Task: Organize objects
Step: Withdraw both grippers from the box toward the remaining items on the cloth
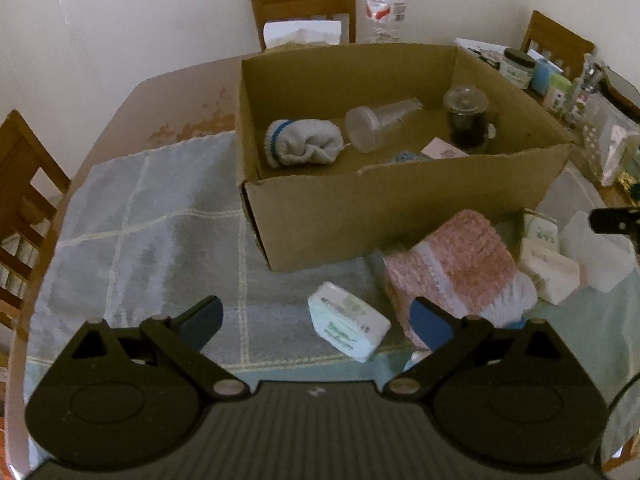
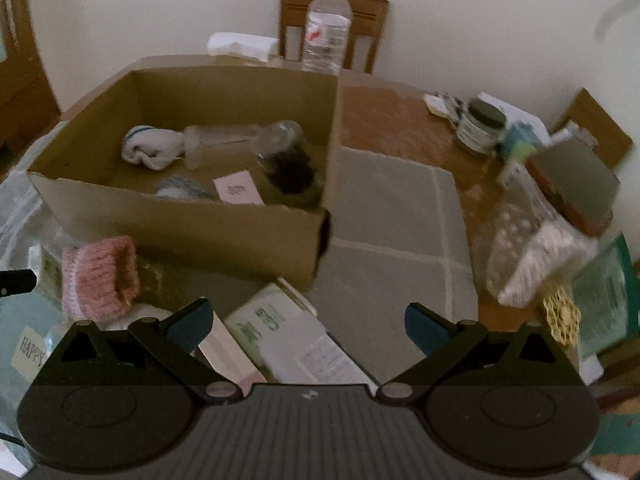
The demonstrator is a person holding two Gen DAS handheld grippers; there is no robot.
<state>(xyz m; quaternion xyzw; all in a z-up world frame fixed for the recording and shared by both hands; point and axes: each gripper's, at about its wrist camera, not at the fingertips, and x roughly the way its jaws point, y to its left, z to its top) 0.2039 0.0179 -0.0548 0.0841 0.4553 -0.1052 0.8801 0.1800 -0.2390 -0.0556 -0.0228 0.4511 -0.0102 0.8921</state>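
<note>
Wooden table (image 1: 132,112) under grey towel (image 1: 152,224), by wall (image 1: 120,16).

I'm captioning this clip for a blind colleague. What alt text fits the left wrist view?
The open left gripper hovers over a small white packet on a grey checked cloth, in front of an open cardboard box. The box holds a rolled sock, a clear cup on its side and a dark jar; a pink knitted item lies outside.

You've got a clear plastic water bottle (image 1: 386,4) at 12 o'clock, brown wooden chair (image 1: 303,4) beside it, white wall (image 1: 140,20) behind.
</note>
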